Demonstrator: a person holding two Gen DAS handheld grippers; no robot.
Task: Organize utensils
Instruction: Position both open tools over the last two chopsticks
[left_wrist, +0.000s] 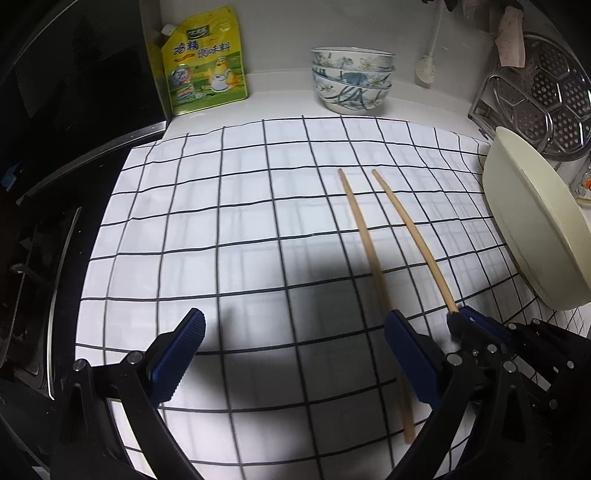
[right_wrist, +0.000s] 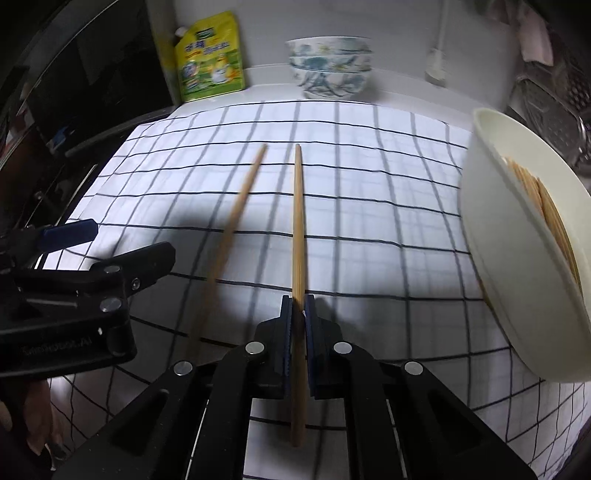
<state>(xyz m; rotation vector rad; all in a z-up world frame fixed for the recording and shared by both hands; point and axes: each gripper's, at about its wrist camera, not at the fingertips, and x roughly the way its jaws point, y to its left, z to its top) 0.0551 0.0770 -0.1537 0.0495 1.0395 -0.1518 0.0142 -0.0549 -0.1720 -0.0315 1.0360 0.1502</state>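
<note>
Left of the cream tub (right_wrist: 517, 266), over the checked cloth (left_wrist: 240, 221): 2 bamboo chopsticks. Right claw (right_wrist: 298, 332) clamped on 1 chopstick (right_wrist: 297, 221), pointing toward the stacked bowls (right_wrist: 328, 70). Left claw (left_wrist: 295, 354) wide open, gripping nothing, with the other chopstick (left_wrist: 360, 221) lying blurred beside its right finger. More chopsticks visible inside the tub. Likely risks: thin round stick pivoting or slipping between the pads; tip catching the tub rim and tipping it; loose stick rolling off the surface.
</note>
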